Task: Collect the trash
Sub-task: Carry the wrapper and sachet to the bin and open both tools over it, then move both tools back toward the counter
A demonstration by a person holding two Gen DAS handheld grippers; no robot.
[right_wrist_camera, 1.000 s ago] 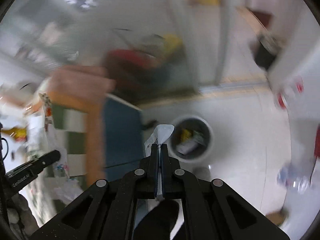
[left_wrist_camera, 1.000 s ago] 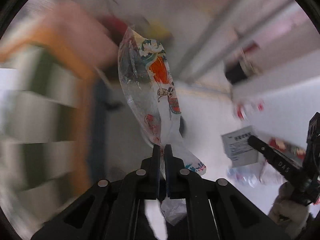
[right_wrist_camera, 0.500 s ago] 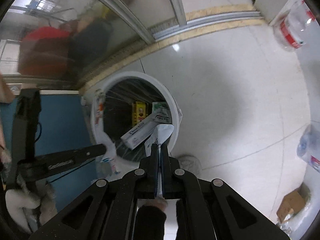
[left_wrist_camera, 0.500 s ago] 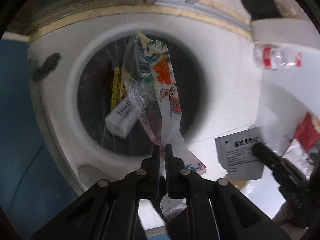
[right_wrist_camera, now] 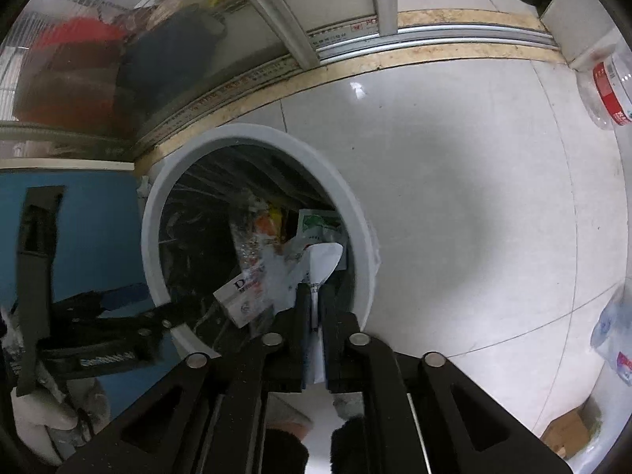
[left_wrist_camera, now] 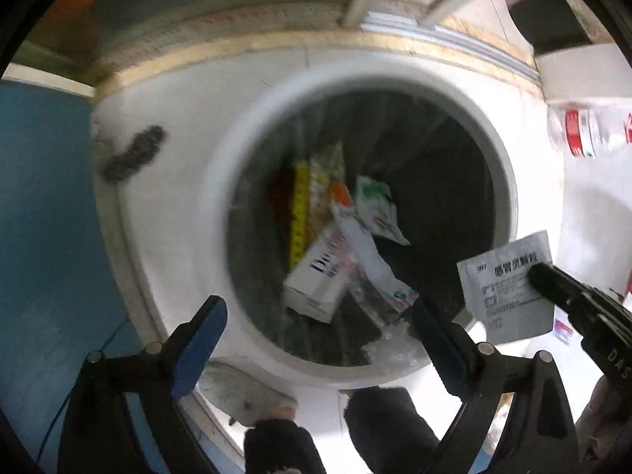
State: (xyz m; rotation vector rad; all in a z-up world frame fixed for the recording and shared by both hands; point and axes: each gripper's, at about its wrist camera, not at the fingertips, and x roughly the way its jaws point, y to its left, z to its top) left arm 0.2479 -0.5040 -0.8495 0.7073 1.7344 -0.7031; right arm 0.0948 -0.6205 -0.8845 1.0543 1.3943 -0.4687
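A white round trash bin (left_wrist_camera: 166, 213) with a dark liner stands on the floor below both grippers; it also shows in the right wrist view (right_wrist_camera: 355, 213). My left gripper (left_wrist_camera: 316, 316) is open and empty above the bin's near rim. The clear printed wrapper (left_wrist_camera: 363, 249) lies inside the bin across a white box (left_wrist_camera: 316, 284), beside a green-and-white sachet (left_wrist_camera: 375, 209). My right gripper (right_wrist_camera: 314, 296) is shut on a white paper sachet (right_wrist_camera: 322, 260), seen in the left wrist view (left_wrist_camera: 505, 276) at the bin's right rim.
A blue mat (left_wrist_camera: 47, 237) lies left of the bin. Plastic bottles with red labels (right_wrist_camera: 608, 87) lie on the white tiled floor at right, with another bottle (right_wrist_camera: 616, 339) and a cardboard piece (right_wrist_camera: 568, 434) lower right. A sliding glass door track (right_wrist_camera: 395, 51) runs behind.
My left gripper has opened and the printed wrapper has dropped into the bin. Both grippers have come closer over the bin. The right gripper still holds the white sachet.
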